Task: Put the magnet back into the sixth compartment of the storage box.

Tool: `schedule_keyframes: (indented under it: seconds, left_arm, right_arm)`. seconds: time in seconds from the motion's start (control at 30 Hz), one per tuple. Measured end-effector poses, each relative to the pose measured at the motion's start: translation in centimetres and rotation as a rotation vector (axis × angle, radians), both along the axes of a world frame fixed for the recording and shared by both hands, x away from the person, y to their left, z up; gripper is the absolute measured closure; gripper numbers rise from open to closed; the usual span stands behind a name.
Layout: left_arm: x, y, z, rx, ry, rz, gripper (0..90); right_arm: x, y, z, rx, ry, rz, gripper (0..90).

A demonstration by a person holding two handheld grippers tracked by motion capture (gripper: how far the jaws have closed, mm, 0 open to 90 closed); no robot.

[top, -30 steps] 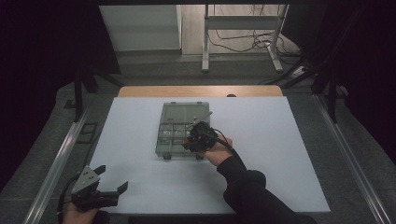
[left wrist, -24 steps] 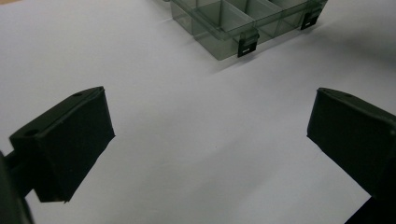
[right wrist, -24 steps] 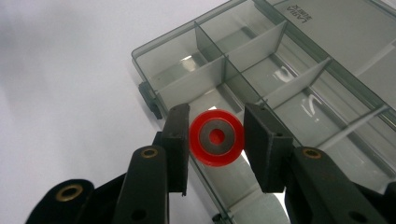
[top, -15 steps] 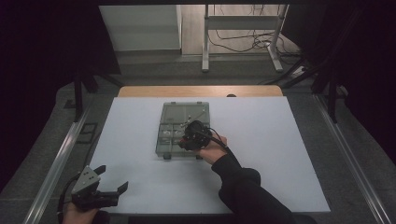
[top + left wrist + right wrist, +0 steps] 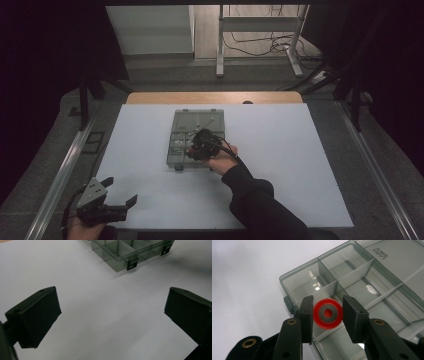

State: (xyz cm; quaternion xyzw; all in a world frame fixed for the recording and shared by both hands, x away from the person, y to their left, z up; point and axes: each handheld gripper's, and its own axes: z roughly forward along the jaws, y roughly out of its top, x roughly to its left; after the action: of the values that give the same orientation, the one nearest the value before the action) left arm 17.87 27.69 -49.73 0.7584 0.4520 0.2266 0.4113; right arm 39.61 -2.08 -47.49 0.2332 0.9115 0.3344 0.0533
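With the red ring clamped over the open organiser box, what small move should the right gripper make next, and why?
Probably a short lowering into the compartment beneath it, then release. The right gripper is shut on the red ring, which hangs just above the dividers of the clear organiser box, not yet inside a cell. The left gripper waits open near the table's front edge, away from the box.

A white table top [image 5: 310, 150] lies on a wooden bench [image 5: 150, 98] with metal rails [image 5: 55, 180] at both sides. Beyond, a grey floor [image 5: 165, 67], a metal stand [image 5: 220, 45] and loose cables [image 5: 260, 47]; the surroundings are dark, perhaps curtained.
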Motion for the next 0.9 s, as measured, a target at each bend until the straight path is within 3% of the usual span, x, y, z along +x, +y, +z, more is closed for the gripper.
schedule_keyframes:
  seconds: [0.5, 0.57, 0.9]
  left_arm:
    - [0.0, 0.0, 0.0, 0.0, -0.001, -0.001, 0.8]
    - [0.0, 0.0, 0.0, 0.0, -0.001, -0.001, 0.8]
    - [0.0, -0.1, 0.0, -0.001, -0.002, 0.001, 0.8]
  right_arm:
    - [0.5, 1.4, -1.4, -0.035, -0.004, 0.005, 61.6]
    - [0.6, 1.4, -1.5, -0.033, 0.004, 0.005, 55.5]
    - [0.3, 1.1, -1.0, -0.029, -0.021, -0.008, 42.7]
